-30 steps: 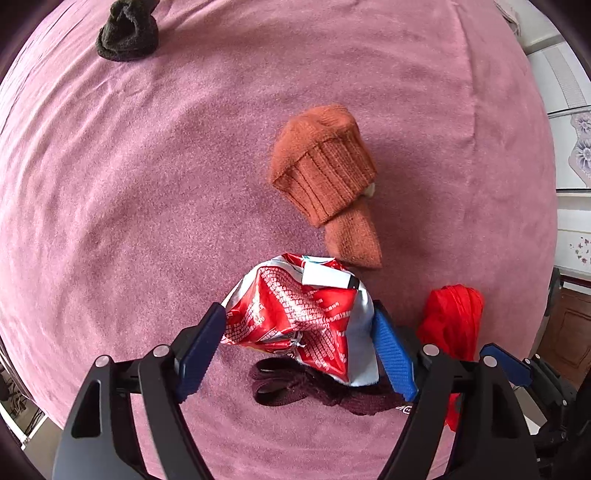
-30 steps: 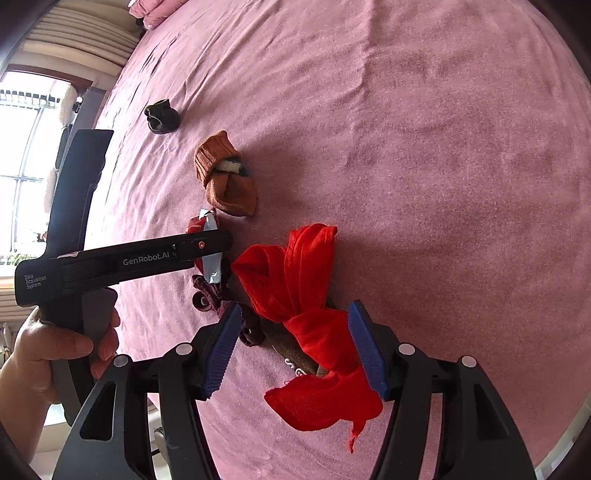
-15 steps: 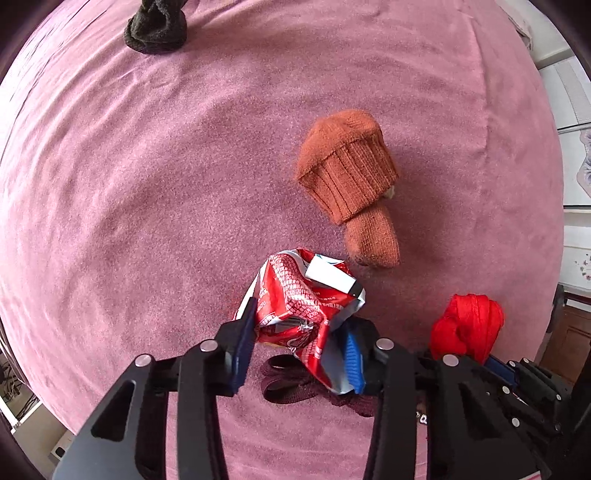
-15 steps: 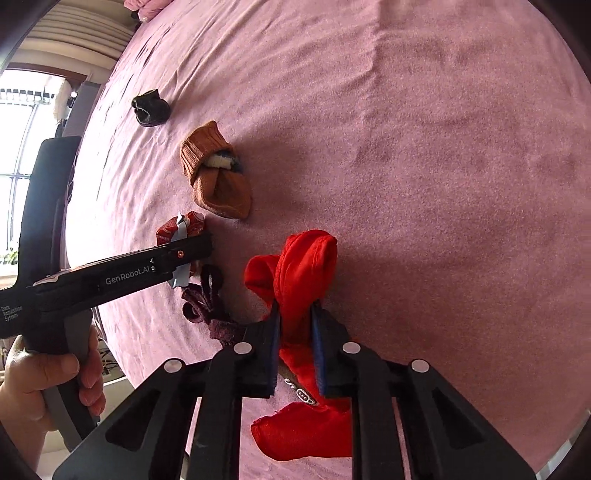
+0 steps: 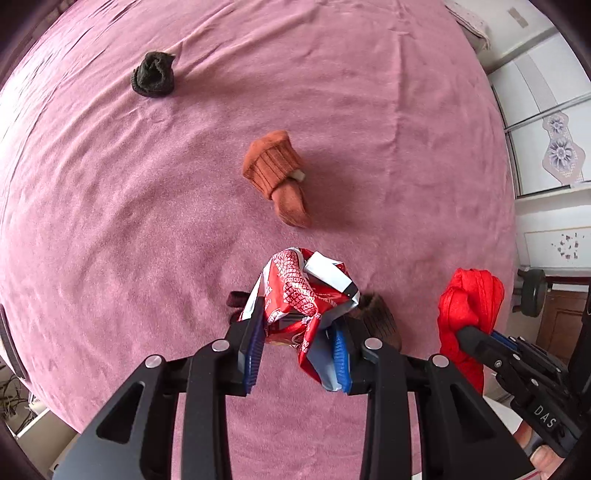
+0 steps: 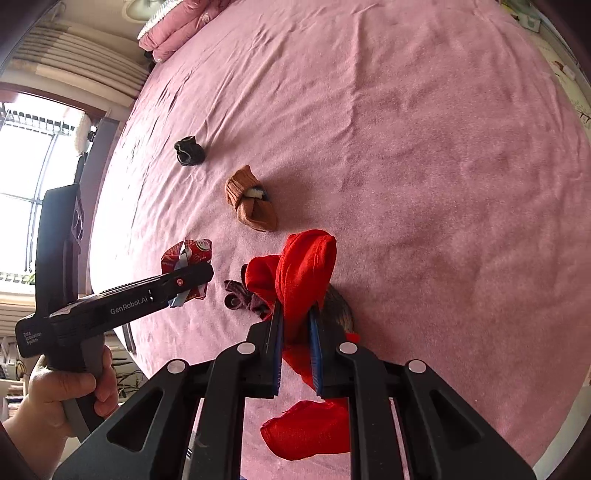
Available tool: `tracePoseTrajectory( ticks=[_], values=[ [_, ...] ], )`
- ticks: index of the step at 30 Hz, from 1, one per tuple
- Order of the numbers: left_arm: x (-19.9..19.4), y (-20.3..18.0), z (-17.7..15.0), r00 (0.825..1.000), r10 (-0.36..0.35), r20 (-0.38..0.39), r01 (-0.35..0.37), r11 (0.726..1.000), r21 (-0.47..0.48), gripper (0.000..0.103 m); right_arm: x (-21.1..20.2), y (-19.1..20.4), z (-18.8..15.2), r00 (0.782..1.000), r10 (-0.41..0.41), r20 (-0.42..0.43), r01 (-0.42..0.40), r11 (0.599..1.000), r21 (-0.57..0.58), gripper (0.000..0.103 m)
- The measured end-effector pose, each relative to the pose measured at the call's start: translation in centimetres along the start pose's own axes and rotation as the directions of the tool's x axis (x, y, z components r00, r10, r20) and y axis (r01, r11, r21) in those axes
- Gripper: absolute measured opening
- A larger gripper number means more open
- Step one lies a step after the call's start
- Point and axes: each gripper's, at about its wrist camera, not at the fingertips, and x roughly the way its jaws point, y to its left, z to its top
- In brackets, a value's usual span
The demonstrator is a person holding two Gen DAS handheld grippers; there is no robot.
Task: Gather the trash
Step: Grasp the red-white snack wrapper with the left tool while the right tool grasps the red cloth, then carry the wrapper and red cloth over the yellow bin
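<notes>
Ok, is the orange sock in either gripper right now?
No, the orange sock lies alone on the pink bedspread, apart from both grippers.

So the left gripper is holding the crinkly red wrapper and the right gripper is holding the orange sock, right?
Not quite. The left gripper does hold the crinkly red wrapper, but the right gripper is shut on the red cloth. The right wrist view shows the orange sock lying alone on the pink cover.

A home bedroom: pink-covered bed, folded quilt, window.
</notes>
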Motion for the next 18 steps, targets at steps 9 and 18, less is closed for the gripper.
tracePoseTrajectory(
  ticks=[9,18],
  values=[
    [-1.9,-7.1,-4.0,0.997,-0.073,0.003,0.072,0.987,0.143,0.032,-5.9,-2.2,-5.6,0.994,-0.032,0.100,0.026,0.998,0.061,0.012],
    [-2.1,-15.7,-8.9,0.988,-0.142,-0.051,0.151,0.940,0.305,0.032,-11.5,-6.7,-12.3,0.981,-0.084,0.177,0.056,0.986,0.160,0.012]
  ],
)
